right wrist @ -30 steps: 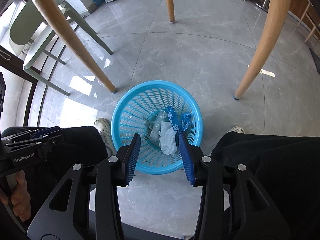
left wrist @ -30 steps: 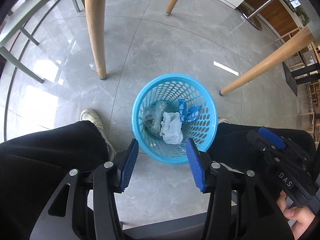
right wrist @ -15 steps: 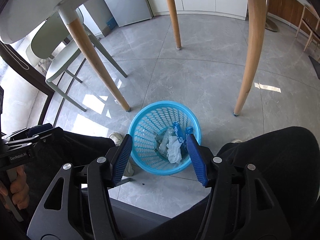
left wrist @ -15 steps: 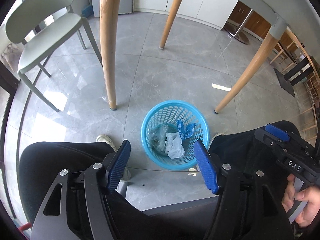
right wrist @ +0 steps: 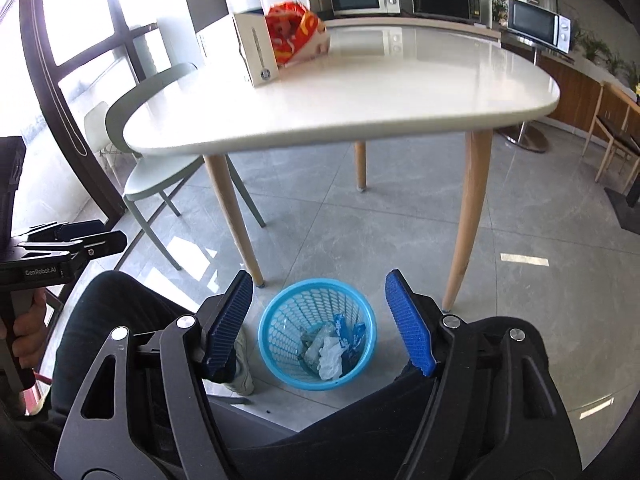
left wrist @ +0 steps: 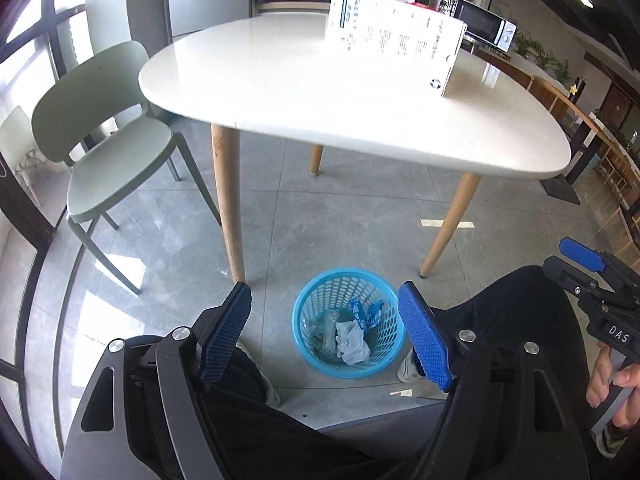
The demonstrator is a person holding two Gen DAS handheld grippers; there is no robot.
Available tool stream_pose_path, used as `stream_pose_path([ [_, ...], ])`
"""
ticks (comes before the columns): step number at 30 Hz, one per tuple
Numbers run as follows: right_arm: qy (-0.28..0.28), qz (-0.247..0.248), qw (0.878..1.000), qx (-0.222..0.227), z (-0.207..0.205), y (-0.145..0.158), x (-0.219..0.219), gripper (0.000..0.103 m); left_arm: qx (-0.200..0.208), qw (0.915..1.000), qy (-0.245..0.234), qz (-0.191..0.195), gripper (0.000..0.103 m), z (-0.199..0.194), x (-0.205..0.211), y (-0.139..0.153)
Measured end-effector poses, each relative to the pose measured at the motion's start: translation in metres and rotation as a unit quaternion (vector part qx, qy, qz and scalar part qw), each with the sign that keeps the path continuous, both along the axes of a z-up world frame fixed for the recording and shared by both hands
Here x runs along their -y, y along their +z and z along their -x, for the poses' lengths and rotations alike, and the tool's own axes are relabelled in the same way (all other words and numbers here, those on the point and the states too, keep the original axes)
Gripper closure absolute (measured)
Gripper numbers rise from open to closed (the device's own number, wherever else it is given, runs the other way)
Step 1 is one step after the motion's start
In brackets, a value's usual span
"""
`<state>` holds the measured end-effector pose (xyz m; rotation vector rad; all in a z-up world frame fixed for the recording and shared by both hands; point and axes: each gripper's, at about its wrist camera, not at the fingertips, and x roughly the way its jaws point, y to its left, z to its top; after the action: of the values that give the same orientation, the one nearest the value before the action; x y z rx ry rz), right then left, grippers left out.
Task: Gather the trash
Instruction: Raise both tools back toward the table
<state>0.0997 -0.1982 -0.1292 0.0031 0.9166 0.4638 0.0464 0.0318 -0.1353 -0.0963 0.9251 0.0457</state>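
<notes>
While sitting with both grippers held up over the lap, angling each one down at the floor. Left gripper point(left wrist: 325, 334) pointing down past the knees, jaws just been opening and now standing wide apart, nothing between the blue pads point(left wrist: 225, 334). Right gripper point(right wrist: 320, 322) tilting down much the same, jaws also just been opening, wide apart, gripping nothing. Left hand point(right wrist: 24, 334) wrapping its handle at the left edge of the right wrist view; right hand point(left wrist: 612, 384) doing the same at the right edge of the left wrist view. Sitting on the grey floor between the shoes, just in front of the knees: blue basket point(left wrist: 347, 322), upright, near two of the table point(left wrist: 360, 120) legs. Lying at the bottom of it: white tissue point(left wrist: 352, 344), blue wrapper point(left wrist: 366, 312), clear plastic point(left wrist: 322, 330). Standing on the tabletop, well apart from the basket: white box point(left wrist: 394, 42) with a red snack bag point(right wrist: 294, 34) beside it. Green chair point(left wrist: 104, 148) sitting left of the table.
</notes>
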Motion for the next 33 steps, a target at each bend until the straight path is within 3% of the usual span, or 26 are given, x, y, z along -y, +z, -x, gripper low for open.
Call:
stream_pose_path([
  [8, -0.006, -0.022, 0.998, 0.065, -0.010, 0.063, 0.006, 0.031, 0.069, 0.9975, -0.005, -0.016, 0.027, 0.002, 0.001, 0.056],
  [15, -0.008, -0.030, 0.994, 0.105, -0.021, 0.102, 0.004, 0.030, 0.112, 0.9935, -0.004, -0.019, 0.026, -0.009, 0.004, 0.100],
  [18, -0.007, -0.034, 0.993, 0.117, -0.031, 0.114, 0.004, 0.025, 0.133, 0.9909, -0.002, -0.023, 0.026, -0.016, 0.005, 0.120],
  [27, -0.005, -0.050, 0.991, 0.125, -0.075, 0.131, 0.004, 0.025, 0.160, 0.9862, -0.006, -0.041, 0.023, -0.066, 0.019, 0.163],
  [33, 0.006, -0.055, 0.994, 0.097, -0.108, 0.122, -0.010, 0.025, 0.157, 0.9866, 0.004, -0.044, 0.023, -0.108, 0.019, 0.175],
])
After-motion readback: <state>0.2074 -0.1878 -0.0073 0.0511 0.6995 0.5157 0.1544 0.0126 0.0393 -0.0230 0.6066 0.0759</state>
